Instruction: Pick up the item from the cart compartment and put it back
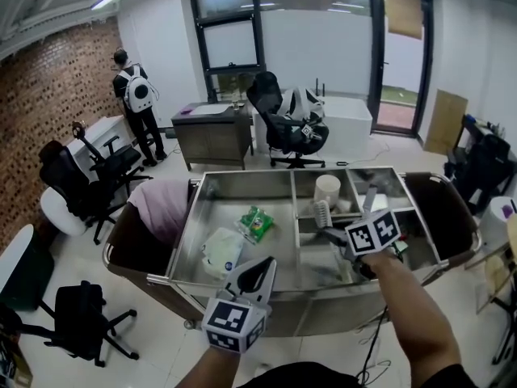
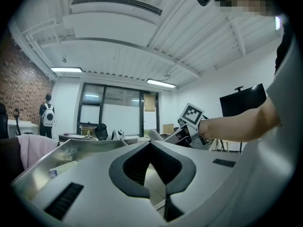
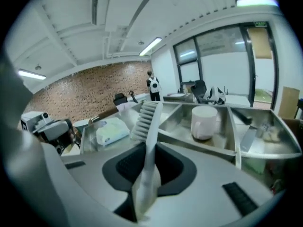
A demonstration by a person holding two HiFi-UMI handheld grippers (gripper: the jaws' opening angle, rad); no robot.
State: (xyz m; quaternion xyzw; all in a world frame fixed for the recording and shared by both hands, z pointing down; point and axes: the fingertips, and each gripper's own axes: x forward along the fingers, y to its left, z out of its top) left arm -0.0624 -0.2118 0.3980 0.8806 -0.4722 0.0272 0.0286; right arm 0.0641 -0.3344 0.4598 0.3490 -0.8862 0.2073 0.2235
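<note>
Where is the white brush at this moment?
In the head view, the white brush is right of centre. The right claw grips it over the cart, just in front of the white cup.

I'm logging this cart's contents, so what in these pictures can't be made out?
- Green packet, head view: print too small to read.
- Brush, right gripper view: handle end hidden between the pads of the right gripper.
- Right-hand compartment, head view: contents blurred and partly behind the right gripper.

Brush (image 3: 147,141): white, ribbed bristles. Cart (image 1: 242,180): bare silver steel. Packet (image 1: 255,223) green; cup (image 1: 328,189) white; cloth (image 1: 161,204) pink; wall (image 1: 40,95) red-brown brick pattern.
</note>
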